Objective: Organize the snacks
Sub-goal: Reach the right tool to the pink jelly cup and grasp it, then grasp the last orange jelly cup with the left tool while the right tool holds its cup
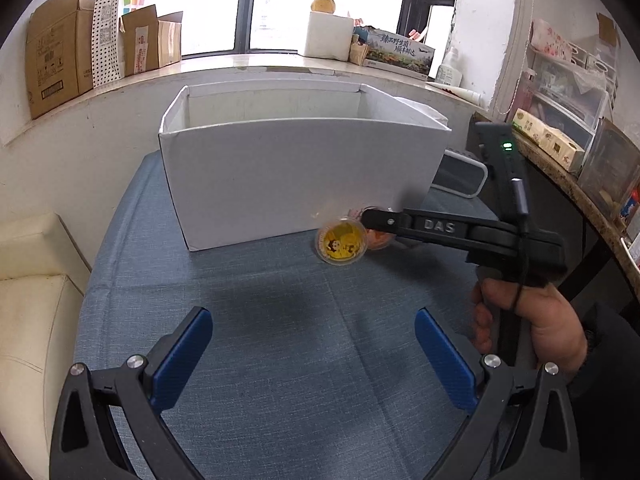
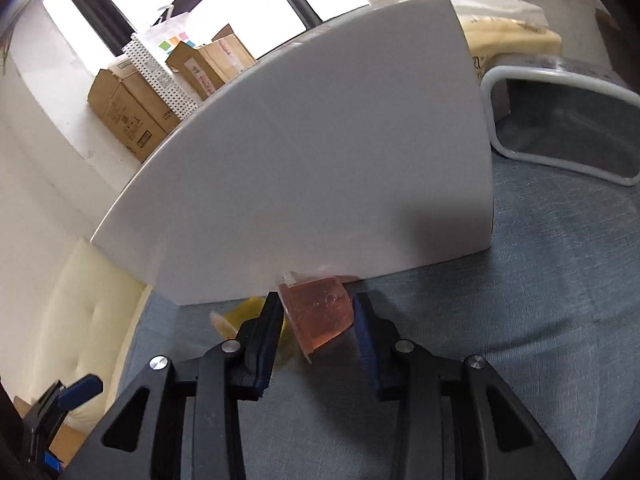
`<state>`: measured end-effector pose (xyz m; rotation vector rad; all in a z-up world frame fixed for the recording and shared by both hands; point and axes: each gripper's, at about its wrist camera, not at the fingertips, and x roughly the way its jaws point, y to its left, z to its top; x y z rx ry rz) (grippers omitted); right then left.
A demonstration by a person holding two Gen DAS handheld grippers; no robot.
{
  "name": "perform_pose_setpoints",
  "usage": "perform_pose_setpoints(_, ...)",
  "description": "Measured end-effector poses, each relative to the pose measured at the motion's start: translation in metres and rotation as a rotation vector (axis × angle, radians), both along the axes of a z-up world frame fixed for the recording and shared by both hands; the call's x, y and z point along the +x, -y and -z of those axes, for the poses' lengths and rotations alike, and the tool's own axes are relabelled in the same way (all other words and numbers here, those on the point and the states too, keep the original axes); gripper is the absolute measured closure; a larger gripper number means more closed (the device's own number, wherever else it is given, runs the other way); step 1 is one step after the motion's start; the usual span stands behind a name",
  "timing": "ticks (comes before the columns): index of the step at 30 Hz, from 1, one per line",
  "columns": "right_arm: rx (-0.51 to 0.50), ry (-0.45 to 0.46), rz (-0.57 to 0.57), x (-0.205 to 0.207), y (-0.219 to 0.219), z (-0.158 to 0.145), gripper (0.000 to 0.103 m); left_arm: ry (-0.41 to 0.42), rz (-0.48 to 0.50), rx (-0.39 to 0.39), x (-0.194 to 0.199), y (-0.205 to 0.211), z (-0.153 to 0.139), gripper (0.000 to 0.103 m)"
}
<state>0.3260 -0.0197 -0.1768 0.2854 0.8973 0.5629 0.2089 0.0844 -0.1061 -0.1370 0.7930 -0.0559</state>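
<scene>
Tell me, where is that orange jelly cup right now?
The orange jelly cup lies on its side on the blue tablecloth, between the right tongs, beside the yellow jelly cup, against the white box.

Bare blue tablecloth [image 1: 280,320] open before the left gripper [image 1: 314,354], tall white box [image 1: 296,176] walling off the far side, orange jelly cup [image 2: 320,316] (yellow cup [image 1: 341,242] beside it) against its base, grey-rimmed speaker [image 2: 560,128] blocking the box's right

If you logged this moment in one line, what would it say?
right gripper: jaws around orange jelly cup, not clamped | left gripper: open, empty | yellow jelly cup: beside white box
</scene>
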Motion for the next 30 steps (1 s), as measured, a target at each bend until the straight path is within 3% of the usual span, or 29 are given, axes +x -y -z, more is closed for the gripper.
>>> perform_pose_setpoints(12, -0.093, 0.167, -0.011, -0.059, 0.031, -0.057, 0.064, -0.052, -0.014, 0.018, 0.046, 0.02, 0.02, 0.0)
perform_pose_setpoints(14, -0.09, 0.179, 0.003, -0.074, 0.043, -0.067, 0.064, -0.063, -0.011, 0.0, 0.061, 0.026, 0.026, 0.0)
perform_pose_setpoints(19, -0.122, 0.21, 0.027, -0.105, 0.065, -0.086, 0.064, -0.085, -0.035, 0.046, 0.089, 0.041, 0.038, 0.0)
perform_pose_setpoints(24, -0.125, 0.202, 0.051, -0.117, 0.086, -0.084, 0.064, -0.104, -0.053, 0.048, 0.112, 0.044, 0.049, 0.001)
perform_pose_setpoints(25, -0.125, 0.197, 0.055, -0.118, 0.09, -0.082, 0.064, -0.104, -0.048, 0.056, 0.115, 0.046, 0.05, 0.006)
perform_pose_setpoints(29, -0.116, 0.175, 0.071, -0.118, 0.099, -0.076, 0.064, -0.102, -0.025, 0.064, 0.121, 0.048, 0.051, 0.049)
perform_pose_setpoints(30, -0.117, 0.171, 0.073, -0.118, 0.1, -0.074, 0.064, -0.104, -0.025, 0.061, 0.121, 0.048, 0.05, 0.049)
